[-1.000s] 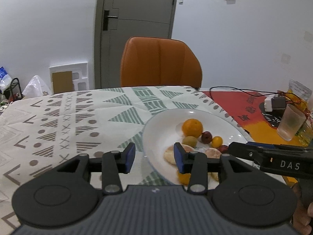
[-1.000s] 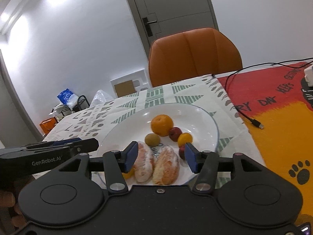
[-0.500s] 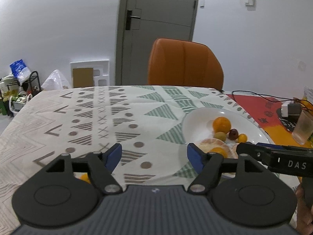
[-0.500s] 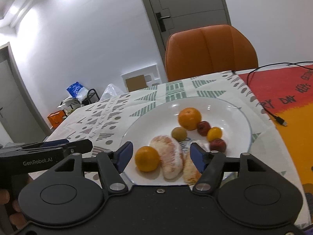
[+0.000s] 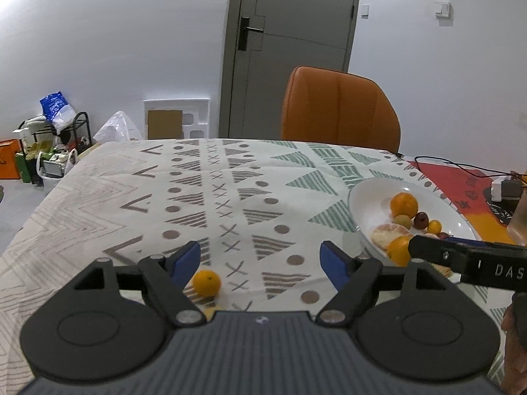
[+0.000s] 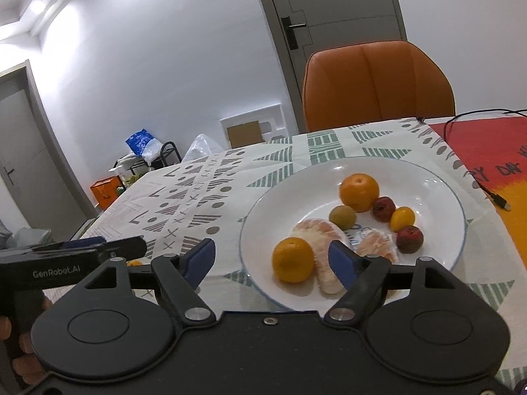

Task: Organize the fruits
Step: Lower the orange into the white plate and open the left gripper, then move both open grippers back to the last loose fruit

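Step in hand: collecting loose fruit. Left gripper (image 5: 260,258) jaws are opening, empty, beside a small orange (image 5: 206,283) on the bench (right gripper (image 6: 271,256) likewise opening, gripping nothing). Next: close on it, carry to plate (image 6: 438,181).

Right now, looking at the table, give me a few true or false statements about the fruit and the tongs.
1. A small orange lies on the tablecloth, outside the white plate. True.
2. The plate holds only oranges. False: it also holds peeled citrus pieces, a green fruit and small red and yellow fruits.
3. The left tongs grip the small orange. False: the jaws are opening and it lies free beside one.
4. An orange chair stands behind the table. True.
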`<action>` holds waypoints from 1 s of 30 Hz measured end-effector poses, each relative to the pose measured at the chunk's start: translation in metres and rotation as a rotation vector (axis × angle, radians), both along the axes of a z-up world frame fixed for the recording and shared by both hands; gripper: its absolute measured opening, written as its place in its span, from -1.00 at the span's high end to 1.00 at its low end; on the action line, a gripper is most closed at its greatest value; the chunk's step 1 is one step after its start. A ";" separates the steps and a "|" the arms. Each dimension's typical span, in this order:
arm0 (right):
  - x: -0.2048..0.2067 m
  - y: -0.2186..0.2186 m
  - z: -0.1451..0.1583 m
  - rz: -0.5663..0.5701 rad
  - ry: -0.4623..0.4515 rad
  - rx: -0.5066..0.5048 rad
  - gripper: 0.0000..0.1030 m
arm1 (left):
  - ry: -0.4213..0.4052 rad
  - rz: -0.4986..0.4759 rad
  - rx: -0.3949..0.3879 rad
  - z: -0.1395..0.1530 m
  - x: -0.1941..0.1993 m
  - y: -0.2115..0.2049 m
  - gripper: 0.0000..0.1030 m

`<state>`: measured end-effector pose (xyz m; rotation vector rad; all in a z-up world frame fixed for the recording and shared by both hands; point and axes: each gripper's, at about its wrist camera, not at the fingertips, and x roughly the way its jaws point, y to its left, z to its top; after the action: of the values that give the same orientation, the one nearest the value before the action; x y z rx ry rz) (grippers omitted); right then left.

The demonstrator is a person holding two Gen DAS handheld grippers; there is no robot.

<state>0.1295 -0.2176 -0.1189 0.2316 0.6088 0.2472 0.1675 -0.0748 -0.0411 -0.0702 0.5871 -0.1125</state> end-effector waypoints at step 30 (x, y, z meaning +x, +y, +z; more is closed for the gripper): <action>-0.005 0.052 -0.003 0.098 0.018 -0.053 -0.54 | 0.053 0.040 -0.064 -0.037 -0.017 0.035 -0.15</action>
<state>0.1245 -0.1655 -0.1217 0.1534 0.6449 0.3230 0.1509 -0.0397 -0.0784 -0.1470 0.6344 -0.0910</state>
